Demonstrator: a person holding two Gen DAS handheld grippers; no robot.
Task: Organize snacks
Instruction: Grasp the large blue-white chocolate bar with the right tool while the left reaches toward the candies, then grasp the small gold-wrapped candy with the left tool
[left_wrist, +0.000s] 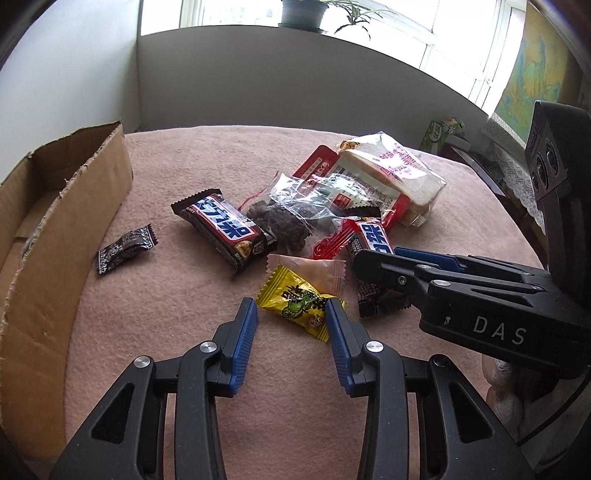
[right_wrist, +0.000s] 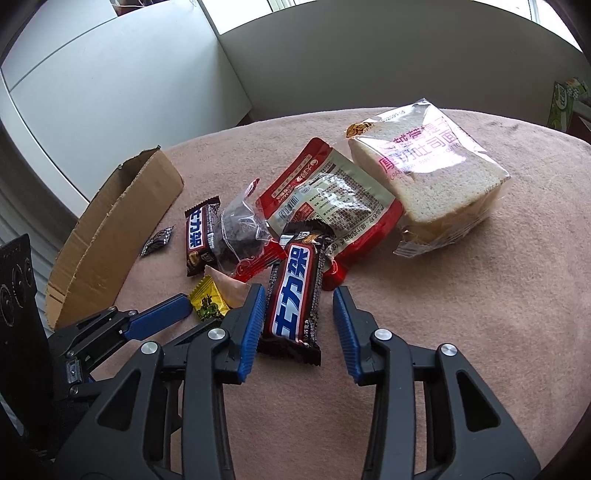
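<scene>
Left gripper (left_wrist: 291, 317): jaws part-open, straddling yellow candy (left_wrist: 299, 306), no firm pinch visible.
Right gripper (right_wrist: 299, 321): part-open around chocolate bar (right_wrist: 295, 295); one pad touching.
Handling: light, slippery wrappers; grip mid-body.
Destination: cardboard box (left_wrist: 66, 206), left.

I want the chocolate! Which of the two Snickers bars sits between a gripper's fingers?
The Snickers bar between the right gripper fingers. The other Snickers bar lies farther away, nearer the cardboard box.

Cardboard box (left_wrist: 44, 236) cut off at left edge; second chocolate bar (left_wrist: 373, 240) half hidden behind right tool (left_wrist: 373, 266).
</scene>
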